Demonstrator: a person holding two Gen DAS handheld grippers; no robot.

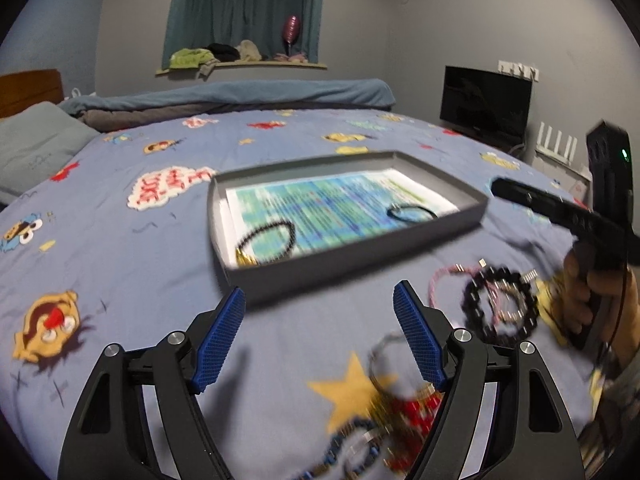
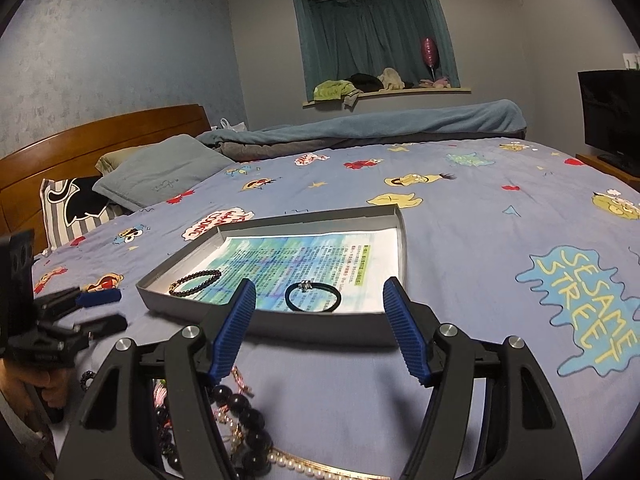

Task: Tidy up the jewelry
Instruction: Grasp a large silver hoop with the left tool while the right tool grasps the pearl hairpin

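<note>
A shallow grey box [image 1: 360,256] [image 2: 280,326] lined with a printed sheet lies on the bed. Inside it are a dark beaded bracelet [image 1: 266,240] [image 2: 195,281] and a black cord bracelet [image 1: 412,213] [image 2: 313,298]. My left gripper [image 1: 320,336] is open and empty just in front of the box; it also shows in the right wrist view [image 2: 100,308]. My right gripper [image 2: 318,328] is open and empty before the box's near wall. Loose jewelry lies on the sheet: a large black bead bracelet [image 1: 500,308] [image 2: 240,412], a pink cord [image 1: 444,280], a pearl strand [image 2: 296,466], a blurred blue bracelet [image 1: 352,444].
The bed has a blue cartoon-print sheet [image 2: 480,240]. Pillows [image 2: 160,172] and a wooden headboard [image 2: 100,136] are at the left. A folded blanket [image 2: 380,124] lies at the far edge. A TV [image 1: 486,104] stands at the right. My right hand and handle [image 1: 592,256] are at the right.
</note>
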